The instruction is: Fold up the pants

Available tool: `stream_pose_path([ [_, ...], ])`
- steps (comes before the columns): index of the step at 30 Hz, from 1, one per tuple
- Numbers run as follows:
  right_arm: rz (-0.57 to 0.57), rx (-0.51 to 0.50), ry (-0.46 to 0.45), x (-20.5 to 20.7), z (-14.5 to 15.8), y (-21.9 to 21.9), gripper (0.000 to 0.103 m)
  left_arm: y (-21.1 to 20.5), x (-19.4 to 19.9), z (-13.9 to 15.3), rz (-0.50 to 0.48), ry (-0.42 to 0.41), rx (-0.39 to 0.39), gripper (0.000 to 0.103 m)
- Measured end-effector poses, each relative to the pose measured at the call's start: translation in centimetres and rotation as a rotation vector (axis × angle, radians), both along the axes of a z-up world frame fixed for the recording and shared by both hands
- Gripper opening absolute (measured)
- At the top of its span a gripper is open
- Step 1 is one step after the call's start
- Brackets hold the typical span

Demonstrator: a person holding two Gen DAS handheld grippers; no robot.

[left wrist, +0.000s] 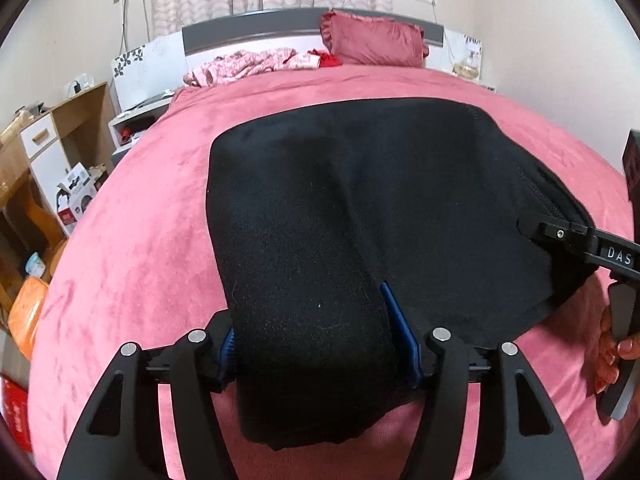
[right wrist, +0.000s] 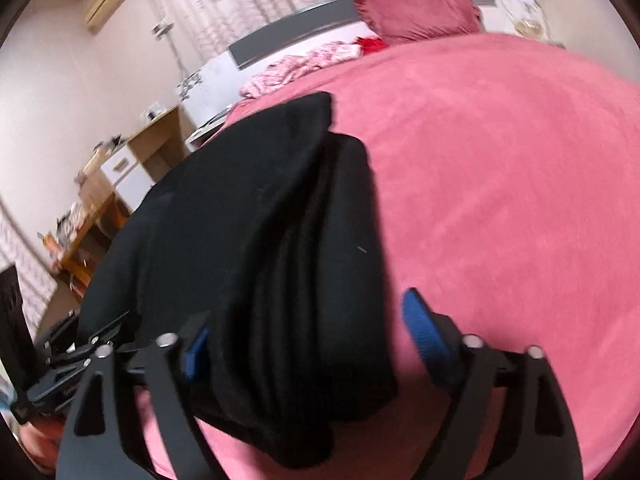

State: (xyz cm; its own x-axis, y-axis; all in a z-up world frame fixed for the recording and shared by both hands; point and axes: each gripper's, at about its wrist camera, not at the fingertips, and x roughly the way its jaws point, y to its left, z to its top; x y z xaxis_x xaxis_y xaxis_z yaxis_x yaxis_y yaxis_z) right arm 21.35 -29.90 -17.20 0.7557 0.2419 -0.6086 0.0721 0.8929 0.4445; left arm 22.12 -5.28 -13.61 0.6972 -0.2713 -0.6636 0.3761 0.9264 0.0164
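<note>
Black pants [left wrist: 360, 200] lie folded on the pink bed cover [left wrist: 140, 220]. My left gripper [left wrist: 316, 344] has its blue-padded fingers [left wrist: 402, 336] closed around a thick fold at the near edge. My right gripper [right wrist: 316, 340] stands open around the stacked layers of the pants [right wrist: 260, 220]; a gap of pink cover shows between the cloth and its right pad [right wrist: 420, 320]. The right gripper also shows in the left wrist view [left wrist: 560, 236], at the pants' right corner.
A dark red pillow [left wrist: 372, 40] and pink patterned clothes [left wrist: 248, 64] lie at the headboard. A wooden desk with white drawers [left wrist: 48, 140] and boxes stand left of the bed. Pink cover stretches to the right [right wrist: 500, 180].
</note>
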Motion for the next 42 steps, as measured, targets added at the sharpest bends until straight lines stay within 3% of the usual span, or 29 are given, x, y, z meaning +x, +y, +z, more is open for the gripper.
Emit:
stream_pose_path([
  [3,-0.040,-0.022,0.003,-1.1,1.9,-1.0,0.091,1.7,-1.2,0.8,0.033,0.011,-0.054,0.075],
  [6,-0.055,-0.122,-0.102,-2.8,5.4,-0.8,0.089,3.6,-3.0,2.3,0.071,-0.037,-0.065,0.079],
  [8,-0.023,-0.151,-0.161,-2.4,7.9,0.0,0.067,4.4,-3.4,3.8,0.096,-0.084,-0.070,0.079],
  [10,0.033,-0.150,-0.157,-0.8,9.4,1.3,0.057,4.2,-2.4,5.5,0.093,-0.099,-0.105,0.079],
  [13,0.116,-0.142,-0.102,2.4,9.8,3.5,0.056,2.3,0.6,6.8,0.074,-0.053,-0.107,0.079],
  [16,0.120,-0.208,-0.060,5.4,9.0,4.7,0.056,0.2,3.5,6.2,0.032,0.012,-0.097,0.079],
  [20,0.039,-0.282,0.152,9.8,5.1,3.3,0.060,-1.4,6.2,3.0,0.070,0.082,0.043,0.079],
  [21,0.013,-0.230,0.191,10.5,3.8,2.0,0.067,-1.5,6.8,2.0,0.086,0.095,0.076,0.086],
  [22,-0.008,-0.139,0.212,10.9,2.9,0.7,0.081,-1.3,7.2,1.2,0.093,0.108,0.071,0.092],
  [23,-0.030,-0.010,0.240,11.1,1.6,-0.8,0.089,-1.0,7.7,0.7,0.100,0.124,0.051,0.093],
  [24,-0.055,0.133,0.254,11.1,0.2,-2.4,0.090,-0.6,7.9,0.2,0.113,0.145,0.025,0.096],
  [25,-0.057,0.140,0.245,11.1,0.0,-2.6,0.090,-0.1,8.4,-0.3,0.130,0.182,-0.024,0.098],
  [28,-0.049,-0.079,0.193,10.7,1.6,-0.3,0.089,1.3,9.3,-1.4,0.157,0.271,-0.149,0.100],
  [30,-0.055,-0.135,0.177,10.3,2.1,0.6,0.089,1.6,8.9,-1.4,0.145,0.255,-0.167,0.100],
  [35,-0.157,-0.102,0.155,6.8,3.1,0.3,0.095,1.7,5.5,0.0,0.146,0.147,-0.111,0.100],
  [38,-0.197,-0.046,0.129,4.3,3.5,0.5,0.101,2.3,2.5,0.3,0.164,0.134,-0.114,0.100],
  [42,-0.203,0.029,0.140,0.3,3.1,0.7,0.101,3.8,-1.6,0.3,0.189,0.109,-0.132,0.100],
])
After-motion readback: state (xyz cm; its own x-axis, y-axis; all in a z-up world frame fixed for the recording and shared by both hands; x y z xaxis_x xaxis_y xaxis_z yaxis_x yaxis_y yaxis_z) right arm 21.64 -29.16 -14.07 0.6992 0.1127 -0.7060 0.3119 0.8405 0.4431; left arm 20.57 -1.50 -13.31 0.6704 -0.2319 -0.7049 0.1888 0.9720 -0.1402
